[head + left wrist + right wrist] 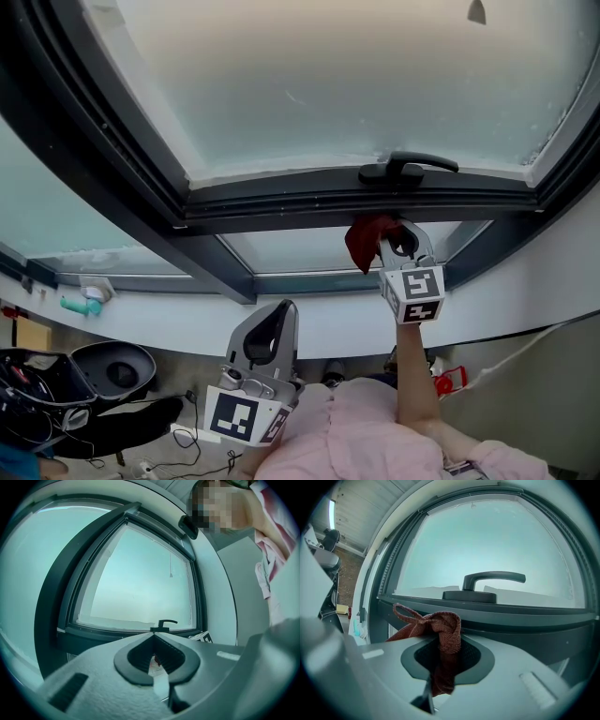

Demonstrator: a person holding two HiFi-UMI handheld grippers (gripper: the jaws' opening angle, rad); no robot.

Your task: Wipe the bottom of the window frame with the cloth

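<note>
Dark red and coarse-woven, the cloth [366, 240] is bunched into a knot and pinched in the right gripper [401, 246], whose jaws are clamped on it. A tail of cloth hangs down through the gap between them. The bunch sits at the frame [309, 202], on the underside of its bottom rail, just below the handle [408, 169]. I can't tell whether the fabric is actually pressing on the metal.

The main risk, I'd say, is the grip. Only a narrow fold is held, so a firm drag along the rail could pull the cloth out, or leave bare jaw scraping the paint. Lifting too high could knock the handle, which juts out right above.

The rail runs a long way left to the corner by the slanting post, and a shorter way right to the other corner. The space under the rail, down to the white sill [328, 314], looks open. The left gripper [270, 330] hangs low and well apart, its jaws together with nothing between them.
</note>
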